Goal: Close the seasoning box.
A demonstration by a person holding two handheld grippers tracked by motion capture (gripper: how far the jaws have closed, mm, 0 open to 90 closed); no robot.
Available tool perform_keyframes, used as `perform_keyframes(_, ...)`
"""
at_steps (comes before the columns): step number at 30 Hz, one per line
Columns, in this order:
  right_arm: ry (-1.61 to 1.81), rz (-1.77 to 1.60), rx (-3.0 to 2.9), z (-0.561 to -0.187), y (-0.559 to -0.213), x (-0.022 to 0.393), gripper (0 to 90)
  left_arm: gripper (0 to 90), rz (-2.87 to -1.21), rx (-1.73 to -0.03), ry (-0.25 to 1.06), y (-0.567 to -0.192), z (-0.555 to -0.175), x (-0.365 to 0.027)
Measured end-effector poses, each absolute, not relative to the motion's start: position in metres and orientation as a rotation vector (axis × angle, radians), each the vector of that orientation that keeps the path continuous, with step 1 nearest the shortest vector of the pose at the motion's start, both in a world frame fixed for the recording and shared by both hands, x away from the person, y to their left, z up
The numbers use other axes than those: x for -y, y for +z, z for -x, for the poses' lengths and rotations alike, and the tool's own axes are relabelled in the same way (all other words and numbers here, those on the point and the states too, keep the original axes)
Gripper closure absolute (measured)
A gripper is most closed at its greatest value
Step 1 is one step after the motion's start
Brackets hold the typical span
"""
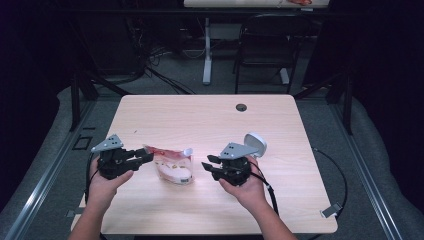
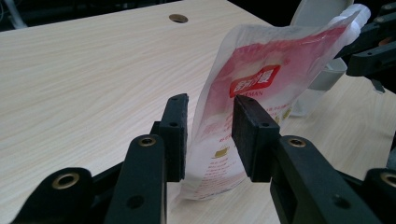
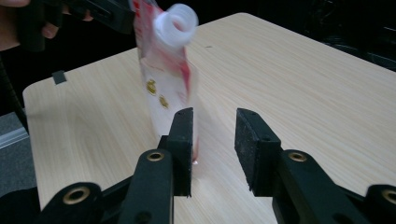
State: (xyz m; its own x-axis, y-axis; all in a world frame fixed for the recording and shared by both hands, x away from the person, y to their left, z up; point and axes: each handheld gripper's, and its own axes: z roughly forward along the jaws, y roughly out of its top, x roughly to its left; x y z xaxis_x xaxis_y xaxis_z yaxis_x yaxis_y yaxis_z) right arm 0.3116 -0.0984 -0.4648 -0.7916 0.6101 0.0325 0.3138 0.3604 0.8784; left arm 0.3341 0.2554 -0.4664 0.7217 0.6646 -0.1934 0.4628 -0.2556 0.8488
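Black jaws of the left gripper (image 2: 209, 137) sit either side of a red-and-white spouted pouch (image 2: 252, 93) standing near the table's (image 1: 210, 117) front edge — part-closed, though contact with the film is hard to tell. Judging by this, the step is securing the pouch. The right gripper (image 3: 214, 149), half open and empty, should next reach the spout (image 3: 176, 23). A white cup-like thing (image 1: 255, 144) behind stays unclear — the pouch hides part of it.

red-and-white pouch (image 2: 261, 88), white characters on a red label, too blurred to read, letters "MAN" beneath
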Motion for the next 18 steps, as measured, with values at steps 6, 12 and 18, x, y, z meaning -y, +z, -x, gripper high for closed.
perform_keyframes(6,1.420,-0.790,-2.352,-0.318,-0.463,0.082,66.2,68.2,-1.909,-0.857,0.261,-0.467,-0.334,-0.253)
perform_keyframes(12,1.456,-0.775,-2.369,-0.324,-0.463,0.070,63.1,70.7,-1.906,-0.860,0.262,-0.466,-0.334,-0.253)
perform_keyframes(18,1.490,-0.781,-2.354,-0.327,-0.462,0.064,61.2,73.0,-1.908,-0.858,0.267,-0.467,-0.334,-0.252)
